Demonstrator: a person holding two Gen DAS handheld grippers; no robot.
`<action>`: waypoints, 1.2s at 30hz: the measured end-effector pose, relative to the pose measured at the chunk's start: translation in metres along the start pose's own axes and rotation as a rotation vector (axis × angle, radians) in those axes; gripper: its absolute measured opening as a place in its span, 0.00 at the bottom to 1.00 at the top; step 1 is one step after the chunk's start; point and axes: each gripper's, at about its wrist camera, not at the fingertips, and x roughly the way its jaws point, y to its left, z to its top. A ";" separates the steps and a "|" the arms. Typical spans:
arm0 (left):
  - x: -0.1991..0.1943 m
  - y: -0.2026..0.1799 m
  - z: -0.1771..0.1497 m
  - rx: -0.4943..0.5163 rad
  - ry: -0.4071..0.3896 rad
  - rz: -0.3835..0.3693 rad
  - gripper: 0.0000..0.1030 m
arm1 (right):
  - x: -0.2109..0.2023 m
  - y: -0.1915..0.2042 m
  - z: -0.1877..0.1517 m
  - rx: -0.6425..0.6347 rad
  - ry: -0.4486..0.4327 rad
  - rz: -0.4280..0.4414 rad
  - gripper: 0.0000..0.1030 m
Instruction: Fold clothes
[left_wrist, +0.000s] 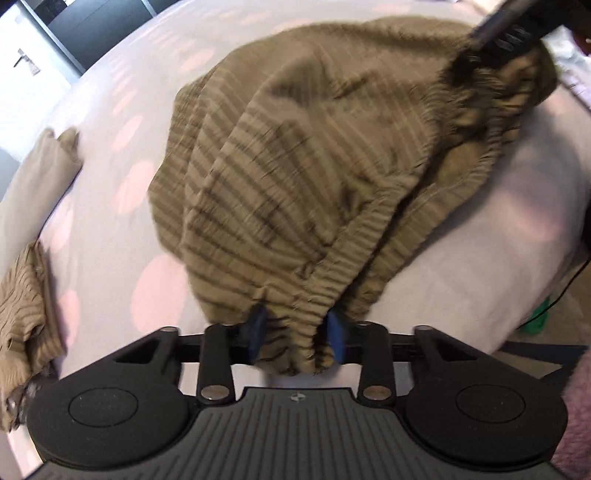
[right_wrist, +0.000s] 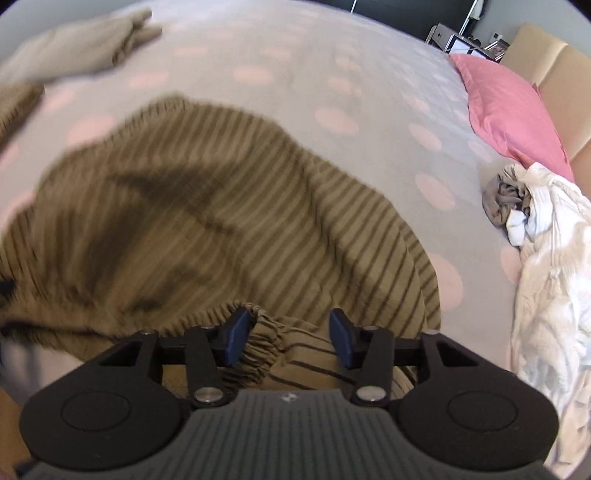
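A brown garment with thin dark stripes (left_wrist: 295, 155) lies spread on the bed, blurred by motion. My left gripper (left_wrist: 297, 330) is at its near end, blue pads (left_wrist: 258, 328) pinching a bunched piece of the elastic hem. Seen in this view, my right gripper (left_wrist: 509, 29) is a dark blurred shape at the garment's far end. In the right wrist view the garment (right_wrist: 221, 206) fills the middle. My right gripper (right_wrist: 290, 338) stands open over it. A gathered elastic edge (right_wrist: 262, 339) lies against its left pad (right_wrist: 238, 334), with a gap to the other pad.
The bed sheet (right_wrist: 332, 66) is pale with pink dots. A pink pillow (right_wrist: 509, 110) and a heap of white and grey clothes (right_wrist: 546, 236) lie on the right. Folded beige cloth (left_wrist: 48, 166) and another striped piece (left_wrist: 26, 314) lie on the left. The bed edge (left_wrist: 517, 280) drops off at right.
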 end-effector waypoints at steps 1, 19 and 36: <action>0.002 0.005 0.000 -0.023 0.010 0.003 0.25 | 0.001 -0.002 -0.004 0.000 0.018 0.002 0.35; -0.005 0.017 0.000 -0.005 -0.019 0.079 0.26 | -0.017 0.013 -0.070 -0.036 0.080 0.019 0.32; -0.079 0.060 0.026 -0.023 -0.176 0.084 0.04 | -0.114 -0.012 -0.042 -0.070 -0.146 -0.085 0.13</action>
